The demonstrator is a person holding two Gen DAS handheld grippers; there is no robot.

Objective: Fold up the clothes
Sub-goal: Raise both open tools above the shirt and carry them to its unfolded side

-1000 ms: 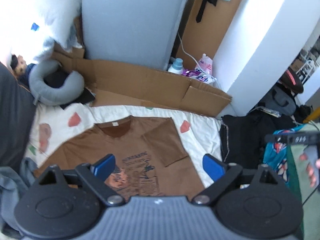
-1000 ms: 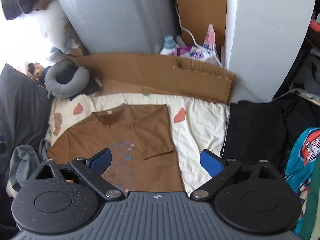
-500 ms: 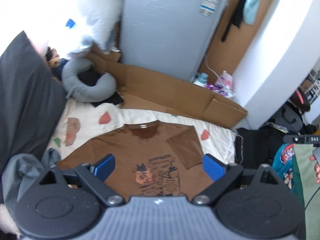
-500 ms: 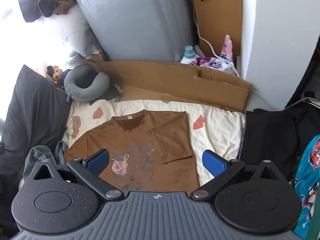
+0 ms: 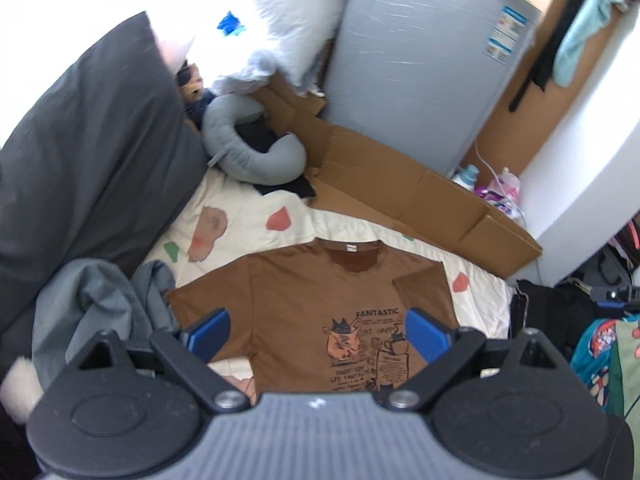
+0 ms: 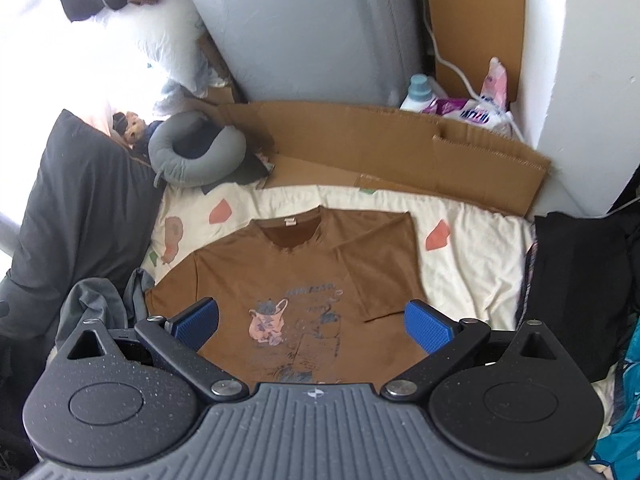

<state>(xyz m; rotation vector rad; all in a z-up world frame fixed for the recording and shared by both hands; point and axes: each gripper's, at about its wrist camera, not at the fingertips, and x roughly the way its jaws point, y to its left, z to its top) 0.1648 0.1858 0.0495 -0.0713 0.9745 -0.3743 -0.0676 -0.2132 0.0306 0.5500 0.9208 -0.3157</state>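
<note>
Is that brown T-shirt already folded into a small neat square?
No, the brown T-shirt lies spread front-up on the sheet, with only one sleeve folded in.

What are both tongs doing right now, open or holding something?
Left tongs: open, holding nothing, above the brown T-shirt.
Right tongs: open, holding nothing, above the same shirt.

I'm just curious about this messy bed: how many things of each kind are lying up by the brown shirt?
Brown T-shirts: 1
Grey neck pillows: 1
Dark grey pillows: 1
Soft dolls: 1
Crumpled grey garments: 1
Total: 5
</note>
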